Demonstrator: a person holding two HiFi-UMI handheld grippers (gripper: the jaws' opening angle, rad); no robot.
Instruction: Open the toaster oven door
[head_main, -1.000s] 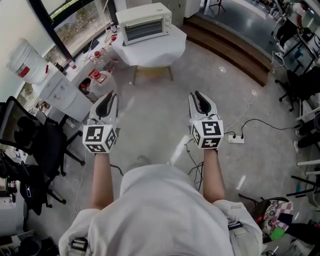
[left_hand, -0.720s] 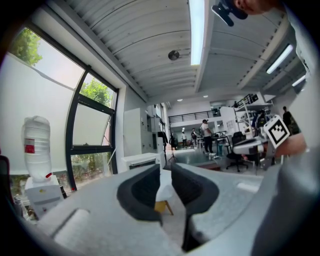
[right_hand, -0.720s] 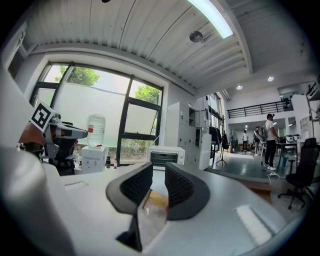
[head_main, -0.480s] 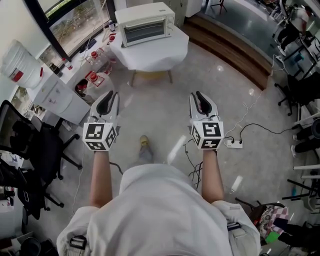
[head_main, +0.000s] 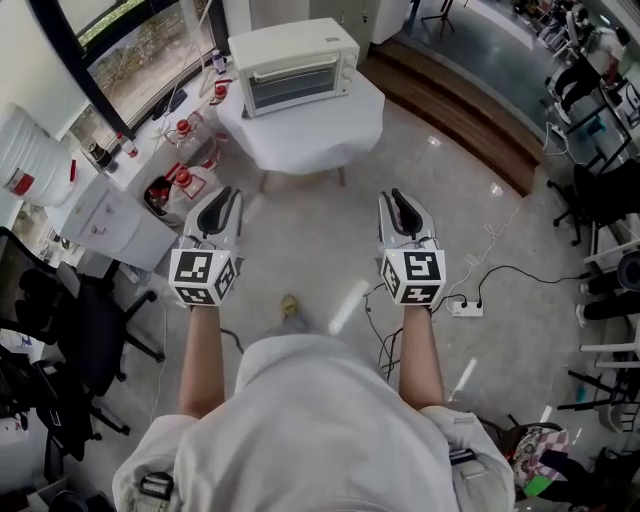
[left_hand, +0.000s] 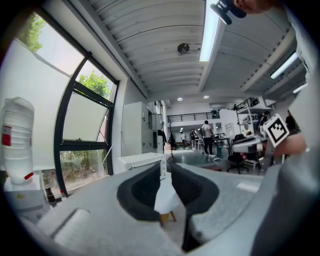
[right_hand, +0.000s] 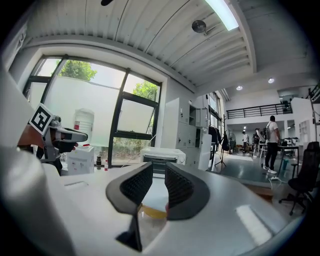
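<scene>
A cream toaster oven (head_main: 293, 65) stands with its door closed on a small table draped in white cloth (head_main: 310, 125), far ahead of me across the floor. I hold my left gripper (head_main: 221, 207) and right gripper (head_main: 402, 208) side by side at waist height, pointing toward it and well short of the table. Both are open, with a narrow gap and nothing between the jaws. The left gripper view shows the toaster oven (left_hand: 142, 161) just beyond my left gripper (left_hand: 166, 175). In the right gripper view the toaster oven (right_hand: 162, 159) sits straight ahead of my right gripper (right_hand: 159, 172).
Left of the path are a white cabinet (head_main: 105, 205), red-capped jugs (head_main: 180, 185), a large water bottle (head_main: 20, 160) and a black office chair (head_main: 70, 310). A power strip (head_main: 462, 308) with cables lies on the floor at right. A wooden step (head_main: 470, 110) runs beyond the table.
The toaster oven and its table have drawn nearer and lower in the head view as I walk forward. Both grippers keep the same pose and gap.
</scene>
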